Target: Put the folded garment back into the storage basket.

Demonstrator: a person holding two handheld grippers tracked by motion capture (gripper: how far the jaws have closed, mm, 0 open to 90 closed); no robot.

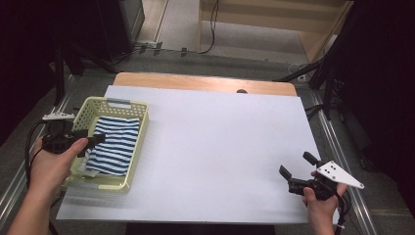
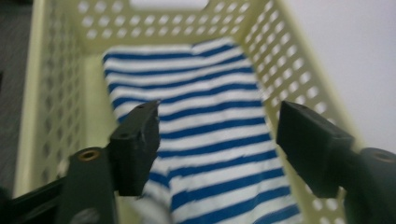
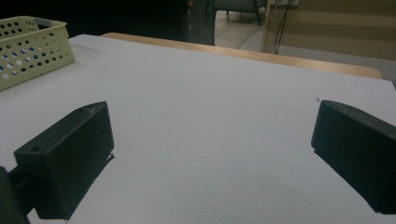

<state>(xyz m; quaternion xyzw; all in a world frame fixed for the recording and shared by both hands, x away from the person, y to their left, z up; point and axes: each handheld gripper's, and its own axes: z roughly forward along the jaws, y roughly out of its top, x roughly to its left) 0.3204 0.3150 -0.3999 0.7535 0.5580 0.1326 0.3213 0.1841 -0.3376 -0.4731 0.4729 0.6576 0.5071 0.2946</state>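
Note:
A blue-and-white striped cloth point(image 1: 115, 144) lies folded in a pale yellow perforated basket point(image 1: 117, 104) at the table's left. My left gripper point(image 1: 93, 139) hovers over the basket's left rim, held by a hand. In the left gripper view its jaws point(image 2: 217, 144) stand apart above the striped cloth point(image 2: 205, 107) with nothing pressed between them, and the basket wall point(image 2: 51, 93) rises on both sides. My right gripper point(image 1: 297, 164) rests near the table's front right corner, open over the bare white surface. In the right gripper view its jaws point(image 3: 212, 154) are wide apart and empty.
A white sheet point(image 1: 215, 142) covers the table, with a wooden strip point(image 1: 205, 82) along the far edge. The basket point(image 3: 32, 46) sits far off at the upper left in the right gripper view. Dark stands and cables surround the table.

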